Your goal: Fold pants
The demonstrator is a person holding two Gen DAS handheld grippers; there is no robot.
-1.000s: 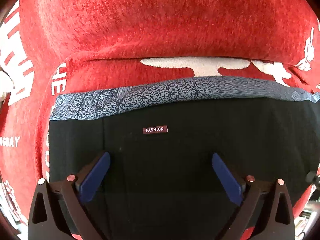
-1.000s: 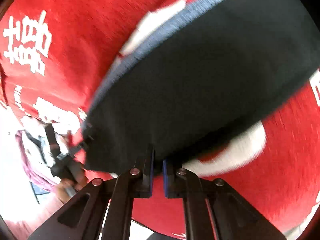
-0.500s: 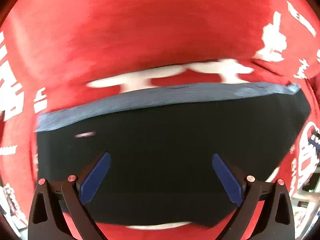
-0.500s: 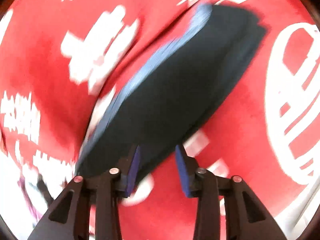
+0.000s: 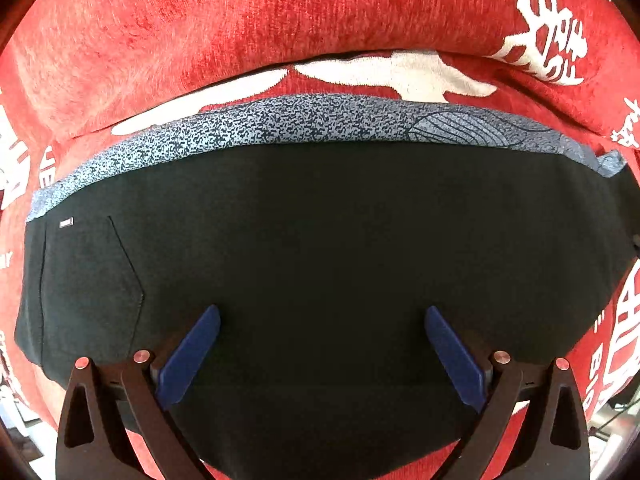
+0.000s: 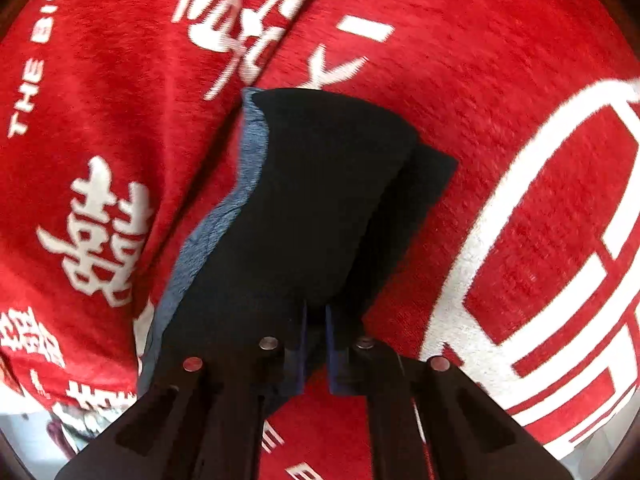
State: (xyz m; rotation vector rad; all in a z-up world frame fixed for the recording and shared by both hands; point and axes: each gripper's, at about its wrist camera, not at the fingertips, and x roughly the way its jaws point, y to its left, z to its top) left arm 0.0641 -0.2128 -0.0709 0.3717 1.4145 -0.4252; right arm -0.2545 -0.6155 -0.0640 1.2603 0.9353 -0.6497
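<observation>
Black pants [image 5: 320, 220] with a speckled blue-grey waistband [image 5: 320, 120] lie folded on a red blanket [image 5: 240, 12]. My left gripper [image 5: 320, 312] hovers straight above them, open wide, its blue pads [image 5: 188, 356] apart from the cloth and nothing between them. In the right wrist view the pants [image 6: 320, 200] run away from me as a narrow dark strip with the blue-grey band [image 6: 216, 232] along its left side. My right gripper [image 6: 316, 312] is shut on the near edge of the pants, and the cloth rises toward its tips.
The red blanket [image 6: 480, 80] with white characters and a large white circle pattern [image 6: 520, 220] covers the whole surface. A raised red fold [image 5: 280, 40] lies just beyond the waistband. Pale floor and clutter show at the lower left corner [image 6: 60, 428].
The left gripper slid sideways over the pants, so the small label moved to the far left. The right gripper opened, moved along the pants, and shut again on their near edge.
</observation>
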